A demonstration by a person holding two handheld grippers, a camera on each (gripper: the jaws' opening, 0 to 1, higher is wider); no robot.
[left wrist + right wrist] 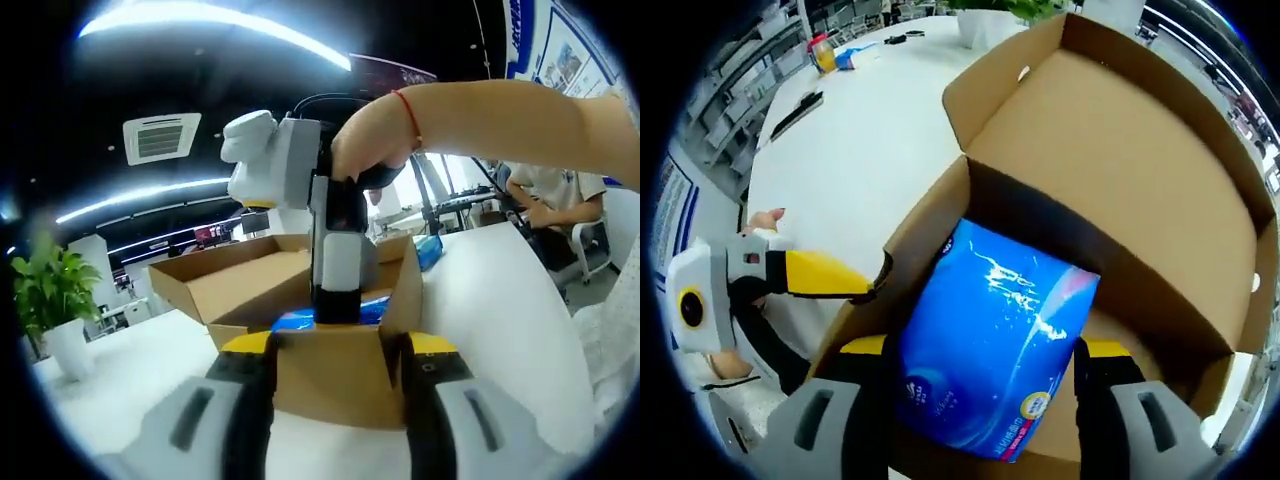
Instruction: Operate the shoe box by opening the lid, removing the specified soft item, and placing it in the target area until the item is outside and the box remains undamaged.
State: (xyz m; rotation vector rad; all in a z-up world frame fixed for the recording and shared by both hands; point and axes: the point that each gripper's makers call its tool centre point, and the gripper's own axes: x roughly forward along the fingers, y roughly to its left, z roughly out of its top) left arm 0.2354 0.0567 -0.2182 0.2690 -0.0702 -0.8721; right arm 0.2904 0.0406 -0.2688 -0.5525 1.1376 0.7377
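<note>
No print can be read here. The blue soft pack (995,345) lying in the shoe box (1120,150) carries a small round yellow emblem and a strip of print along its lower edge in the right gripper view, but the characters are too small and warped to make out. A blue-and-white wall poster (555,45) at the upper right of the left gripper view bears lettering that is likewise blurred beyond reading.
</note>
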